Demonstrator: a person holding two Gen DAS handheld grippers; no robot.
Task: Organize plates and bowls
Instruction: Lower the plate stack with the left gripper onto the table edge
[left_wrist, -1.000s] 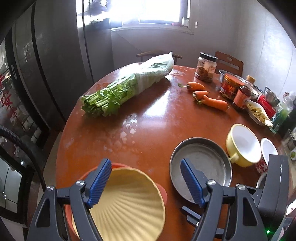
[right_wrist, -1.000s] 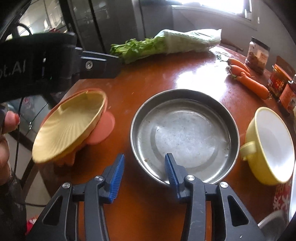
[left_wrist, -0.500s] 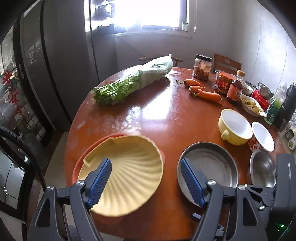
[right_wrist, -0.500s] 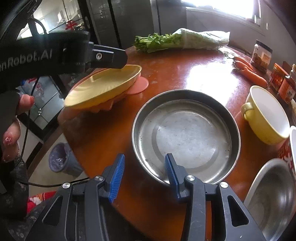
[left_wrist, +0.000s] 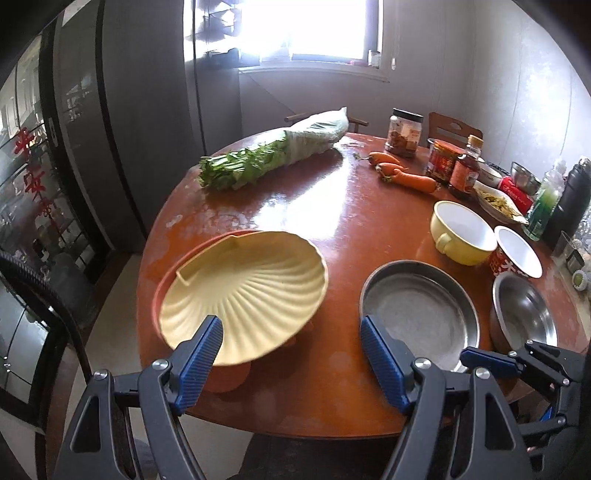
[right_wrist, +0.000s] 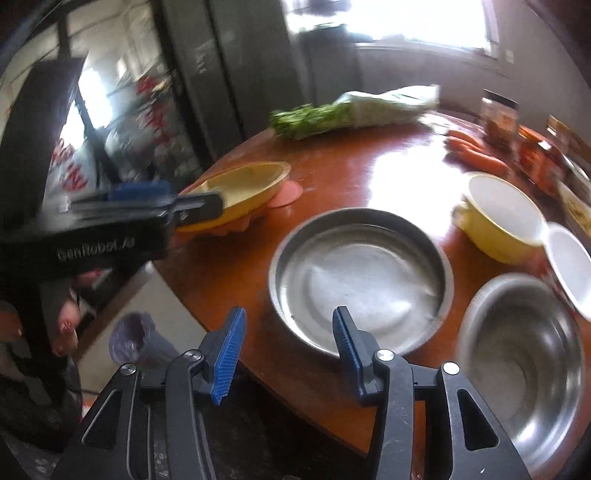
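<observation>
Both jaws spread wide and empty: left hand-held gripper (left_wrist: 291, 345) hangs before the shell-shaped yellow plate (left_wrist: 245, 295) on the tabletop (left_wrist: 332, 229); right hand-held gripper (right_wrist: 288, 341) faces the steel pan (right_wrist: 360, 278)

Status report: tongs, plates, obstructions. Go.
Left tongs open, empty. Right tongs open, empty. Yellow shell-shaped plate on orange plate. Round steel pan ahead, nothing blocking.

Surface (left_wrist: 306, 229): glossy, reddish wood.
Pan (left_wrist: 419, 314): dull scuffed metal.
Shell plate (left_wrist: 247, 291): ribbed, matt plastic.
</observation>
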